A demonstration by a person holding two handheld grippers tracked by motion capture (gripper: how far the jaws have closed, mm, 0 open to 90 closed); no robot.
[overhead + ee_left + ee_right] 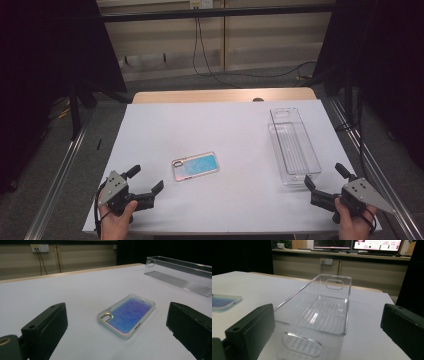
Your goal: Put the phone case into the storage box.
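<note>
High view: left gripper [149,179] near the table's [150,125] front left corner, jaws spread wide, holding nothing, touching nothing. Right gripper [326,176] near the front right corner, jaws likewise wide apart and empty.

Left gripper view: one phone case [126,315] lying flat on the white table [75,287], ahead of the open jaws and between them in line of sight, clear of both. Iridescent blue back up, camera cutout toward the gripper.

Right gripper view: one clear plastic bin [322,310] standing upright on the table [367,315], just ahead of the spread jaws, near end close but not gripped. Phone case [223,302] to the bin's left, well apart from it.

Count: two grippers, one phone case [195,166], one bin [293,145]; case left of the bin, nearer the table's front edge.
</note>
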